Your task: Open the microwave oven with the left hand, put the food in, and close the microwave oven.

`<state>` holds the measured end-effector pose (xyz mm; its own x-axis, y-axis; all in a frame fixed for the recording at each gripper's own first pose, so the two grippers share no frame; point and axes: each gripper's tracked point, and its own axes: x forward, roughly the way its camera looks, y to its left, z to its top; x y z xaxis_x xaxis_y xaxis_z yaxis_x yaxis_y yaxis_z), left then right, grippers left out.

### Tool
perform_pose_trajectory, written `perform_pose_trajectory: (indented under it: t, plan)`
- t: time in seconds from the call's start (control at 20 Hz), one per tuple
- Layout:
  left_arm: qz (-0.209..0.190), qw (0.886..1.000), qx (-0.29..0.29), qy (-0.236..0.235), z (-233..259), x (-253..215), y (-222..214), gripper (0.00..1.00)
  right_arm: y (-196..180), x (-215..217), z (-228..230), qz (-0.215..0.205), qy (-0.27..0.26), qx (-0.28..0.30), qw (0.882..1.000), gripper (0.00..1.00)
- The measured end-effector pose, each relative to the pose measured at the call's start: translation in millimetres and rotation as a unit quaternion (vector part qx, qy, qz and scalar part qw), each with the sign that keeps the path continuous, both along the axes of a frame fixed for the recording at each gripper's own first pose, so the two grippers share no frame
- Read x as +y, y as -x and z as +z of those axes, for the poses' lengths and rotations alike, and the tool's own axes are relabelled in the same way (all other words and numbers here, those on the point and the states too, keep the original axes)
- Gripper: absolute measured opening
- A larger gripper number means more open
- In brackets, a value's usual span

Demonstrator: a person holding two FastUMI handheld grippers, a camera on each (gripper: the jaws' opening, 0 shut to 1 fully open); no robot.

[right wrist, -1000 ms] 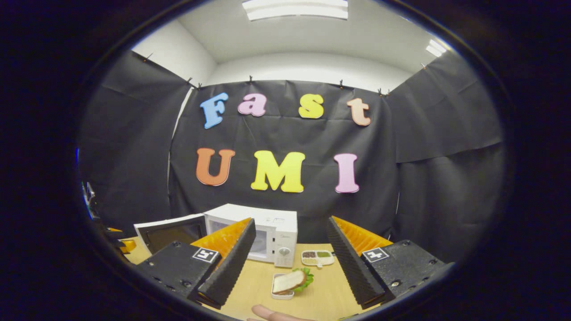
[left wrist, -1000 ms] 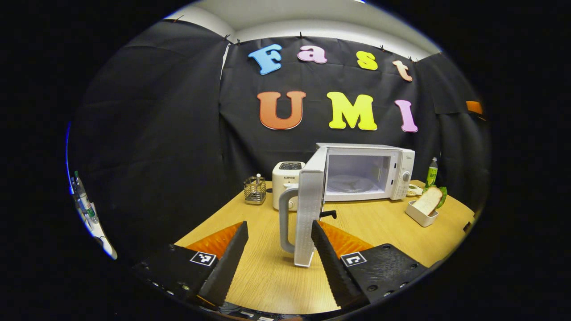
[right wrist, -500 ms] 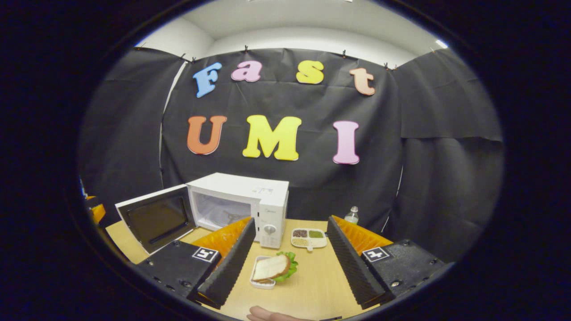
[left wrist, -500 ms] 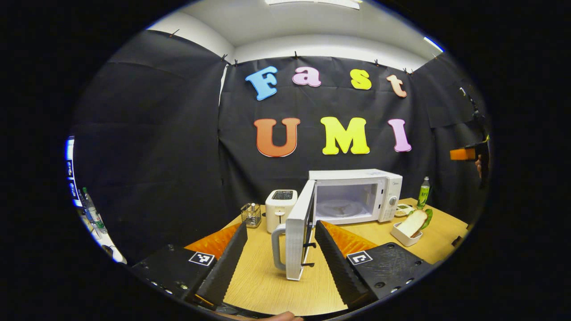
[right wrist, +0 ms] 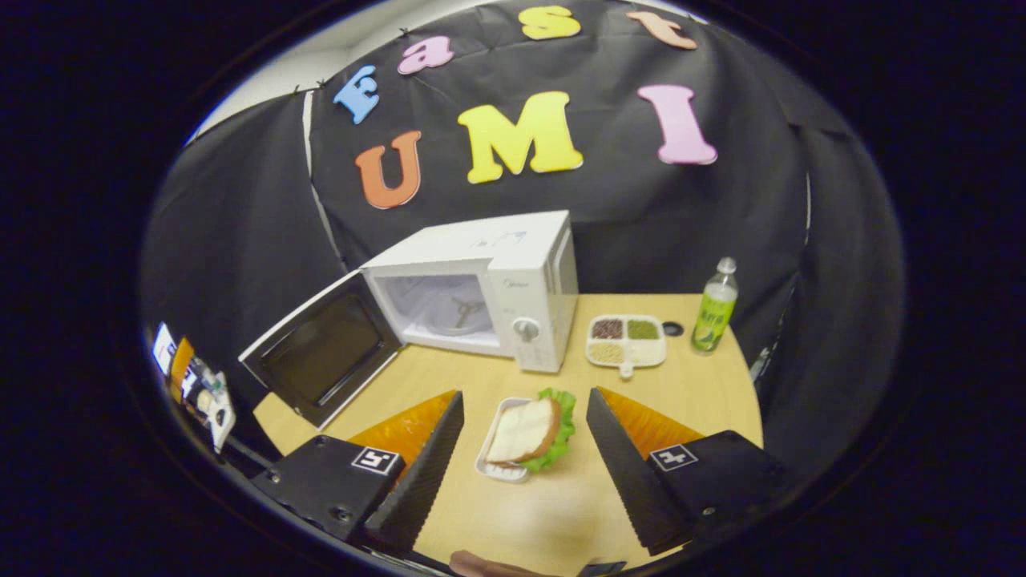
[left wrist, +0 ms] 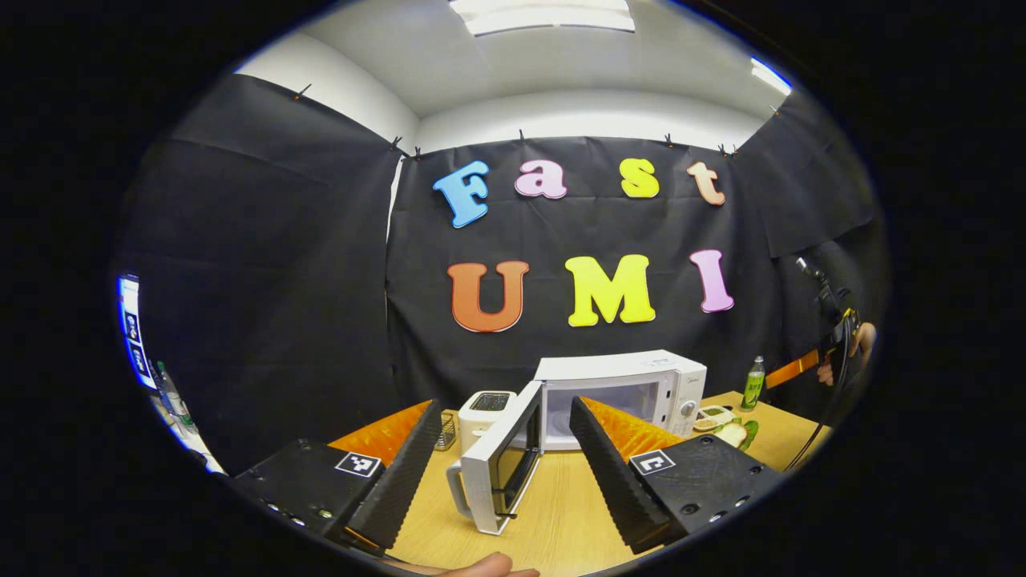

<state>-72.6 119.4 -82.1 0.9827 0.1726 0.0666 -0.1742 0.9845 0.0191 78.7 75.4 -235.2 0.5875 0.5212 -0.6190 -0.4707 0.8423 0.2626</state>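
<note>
Microwave door [right wrist: 325, 350] swung open, so opening step looks done. My left gripper [left wrist: 501, 461] spread, holding nothing. My right gripper [right wrist: 521, 457] also spread, empty, above sandwich [right wrist: 529, 429] in white tray, lower centre on table [right wrist: 697, 393]. Left: grasp tray, load microwave [right wrist: 489, 288], close door.

The right hand-held gripper [right wrist: 517, 433] hangs above the wooden surface [right wrist: 705, 385], its fingers spread wide — a sandwich in a white tray [right wrist: 525, 433] lies between them. At eleven o'clock from the tray stands the microwave oven [right wrist: 489, 284], door [right wrist: 325, 353] swung open; at one o'clock, a divided dish [right wrist: 627, 340] and a bottle [right wrist: 713, 306].
</note>
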Motion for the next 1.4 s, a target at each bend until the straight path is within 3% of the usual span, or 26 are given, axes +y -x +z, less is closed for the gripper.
perform_pose_trajectory:
  t: [0.15, 0.3, 0.35, 0.5, 0.55, 0.6, 0.65, 0.7, 0.75, 0.8, 0.95, 1.0, 1.05, 1.1, 1.25, 1.4]
  plan:
    - [-0.009, 1.0, 0.006, 0.006, -2, -14, -7, 0.96, -21, -11, -39, 0.022, 0.005, 0.053, 0.998, 0.98]
    - [0.013, 1.0, -0.006, -0.007, 12, -9, -10, 0.96, -38, -8, -74, 0.055, -0.02, 0.119, 0.991, 0.99]
    - [0.019, 1.0, -0.01, -0.005, 15, -11, -9, 0.96, -42, -8, -84, 0.055, -0.034, 0.145, 0.987, 0.87]
    - [0.015, 1.0, -0.009, 0.001, 12, -23, -8, 0.96, -57, -6, -111, 0.057, -0.056, 0.199, 0.977, 0.84]
    - [0.014, 1.0, -0.008, 0.0, 11, -26, -8, 0.96, -58, -3, -122, 0.056, -0.06, 0.215, 0.973, 0.93]
    - [0.01, 1.0, -0.004, -0.002, 7, -31, -8, 0.96, -57, 0, -131, 0.063, -0.065, 0.235, 0.968, 0.8]
    - [0.008, 1.0, 0.002, -0.005, 3, -33, -8, 0.96, -53, 4, -140, 0.069, -0.075, 0.259, 0.961, 0.89]
    - [0.007, 1.0, 0.008, -0.008, -1, -36, -10, 0.96, -48, 9, -145, 0.077, -0.087, 0.278, 0.953, 0.74]
    - [0.006, 1.0, 0.015, -0.013, -5, -37, -10, 0.96, -41, 13, -147, 0.083, -0.106, 0.308, 0.942, 0.87]
    - [0.008, 1.0, 0.022, -0.021, -7, -37, -12, 0.96, -40, 16, -144, 0.071, -0.126, 0.319, 0.937, 0.43]
    - [0.011, 0.999, 0.023, -0.038, -8, -36, -13, 0.96, -38, 6, -133, 0.074, -0.108, 0.286, 0.949, 0.27]
    - [0.007, 0.999, 0.023, -0.035, -9, -38, -15, 0.96, -38, 4, -125, 0.072, -0.1, 0.268, 0.955, 0.34]
    - [0.005, 0.999, 0.019, -0.028, -9, -37, -15, 0.96, -36, 2, -114, 0.07, -0.093, 0.249, 0.961, 0.26]
    - [0.007, 1.0, 0.009, -0.02, -5, -32, -15, 0.96, -35, 1, -102, 0.069, -0.085, 0.228, 0.967, 0.34]
    - [-0.011, 1.0, 0.005, 0.003, -6, -29, -15, 0.95, -26, -1, -71, 0.068, -0.05, 0.157, 0.984, 0.34]
    - [-0.02, 1.0, -0.01, 0.009, -4, -21, -19, 0.96, -16, 0, -45, 0.075, 0.021, 0.059, 0.995, 0.35]
